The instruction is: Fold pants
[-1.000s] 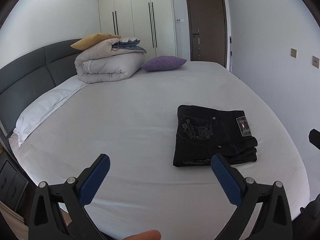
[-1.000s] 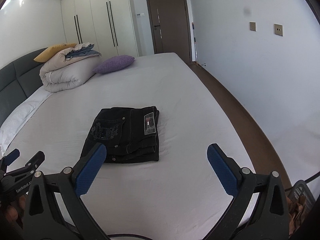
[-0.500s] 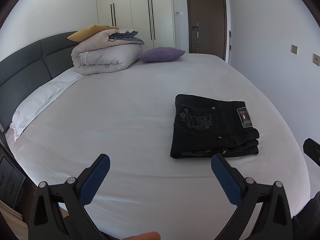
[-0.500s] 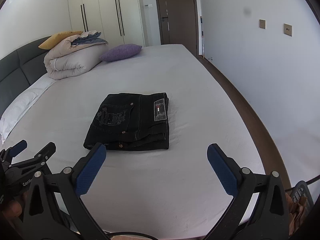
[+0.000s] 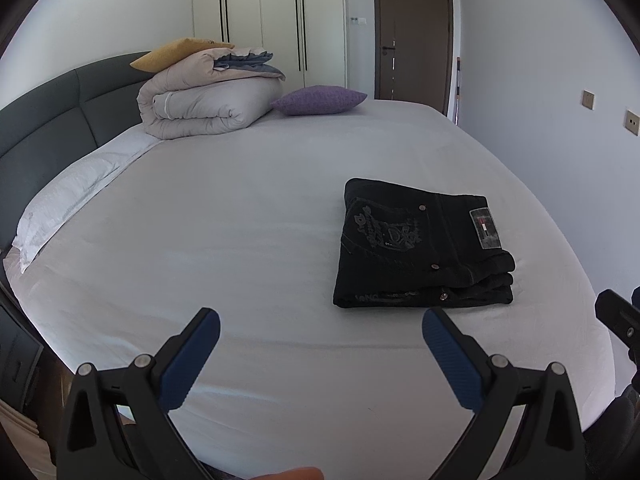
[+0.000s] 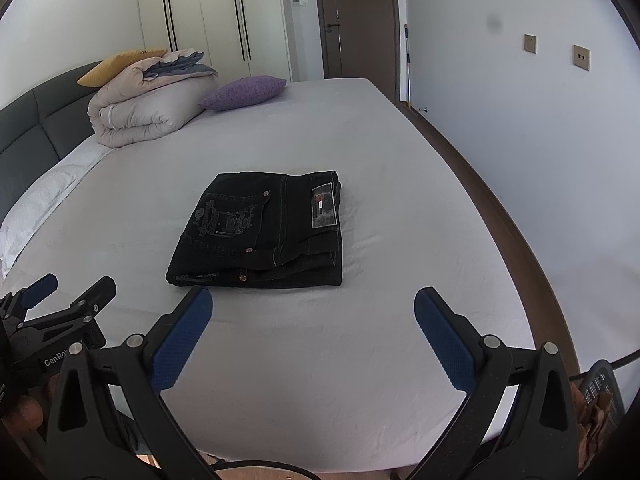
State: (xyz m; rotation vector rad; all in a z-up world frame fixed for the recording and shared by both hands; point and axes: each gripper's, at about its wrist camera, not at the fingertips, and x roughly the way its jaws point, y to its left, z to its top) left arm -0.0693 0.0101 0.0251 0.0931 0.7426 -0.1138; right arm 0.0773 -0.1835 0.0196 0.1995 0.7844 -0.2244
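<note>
Black pants (image 5: 420, 246) lie folded into a compact stack on the white bed (image 5: 240, 240), with a stitched pocket and a small label on top. They also show in the right wrist view (image 6: 264, 232), near the middle of the bed (image 6: 360, 360). My left gripper (image 5: 320, 336) is open and empty, held over the bed's near edge, left of and short of the pants. My right gripper (image 6: 314, 316) is open and empty, just short of the pants' near edge. The left gripper shows at the lower left of the right wrist view (image 6: 64, 296).
A rolled duvet (image 5: 200, 108) with a yellow pillow and a purple cushion (image 5: 320, 100) sits at the bed's far end. White pillows (image 5: 72, 196) lie along the grey headboard at left. A wall and floor strip run along the right (image 6: 500, 220). A basket (image 6: 600, 392) stands at lower right.
Both grippers have tilted and shifted slightly, so the pants sit a little lower and nearer in each view. The pants have not moved. Both grippers stay open.
</note>
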